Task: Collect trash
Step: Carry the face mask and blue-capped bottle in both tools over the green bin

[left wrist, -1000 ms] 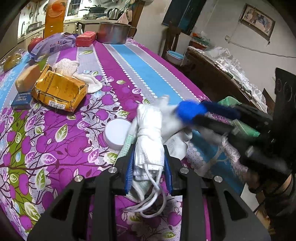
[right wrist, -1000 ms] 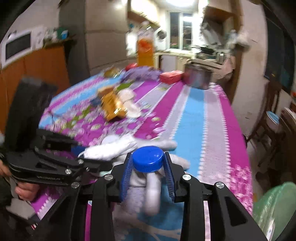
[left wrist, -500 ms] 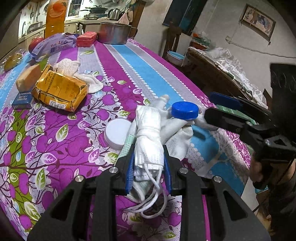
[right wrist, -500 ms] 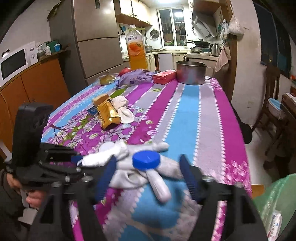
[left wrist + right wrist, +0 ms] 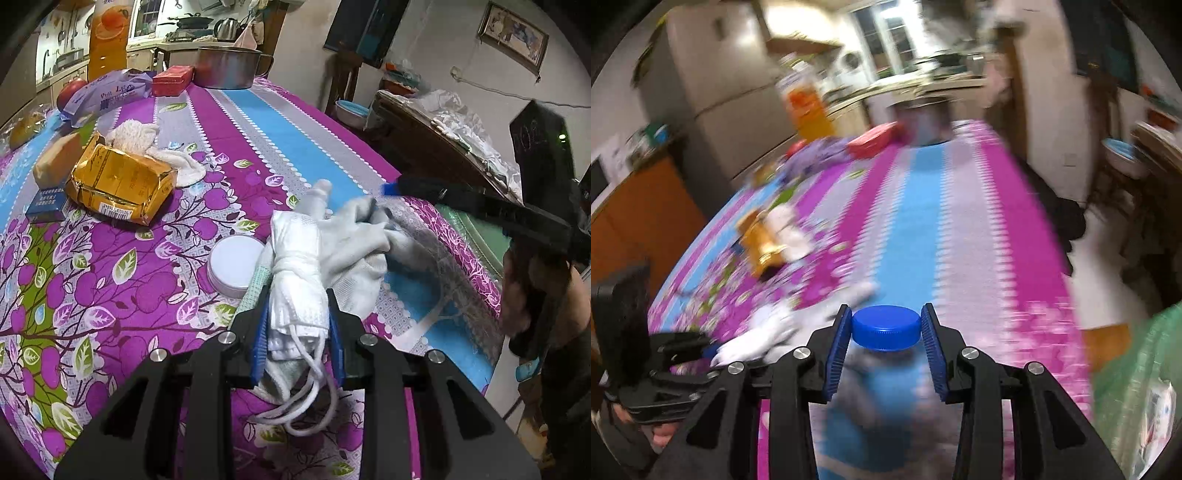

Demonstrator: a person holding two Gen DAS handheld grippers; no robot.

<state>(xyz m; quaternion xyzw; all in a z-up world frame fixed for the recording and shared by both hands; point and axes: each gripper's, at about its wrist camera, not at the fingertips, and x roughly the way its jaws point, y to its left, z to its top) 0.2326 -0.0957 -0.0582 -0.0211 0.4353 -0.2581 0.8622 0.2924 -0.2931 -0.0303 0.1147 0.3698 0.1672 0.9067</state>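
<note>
One blue bottle cap (image 5: 885, 327), one white round lid (image 5: 236, 266), one bundle of white masks (image 5: 298, 291), one gold foil packet (image 5: 120, 182), one steel pot (image 5: 227, 72), one red box (image 5: 173, 79), two grippers.

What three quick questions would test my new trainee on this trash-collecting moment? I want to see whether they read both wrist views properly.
1. True or false: the left gripper is shut on the rolled white face mask.
2. Which thing sits between the right gripper's fingers? A) the gold foil packet B) the blue bottle cap C) the red box
3. Fill in: the white round lid lies on the tablecloth just beside the ____ gripper's fingers.

Key: 1 true. 2 B: the blue bottle cap is between the fingers, whose jaws are closing on it. 3 left.
</note>
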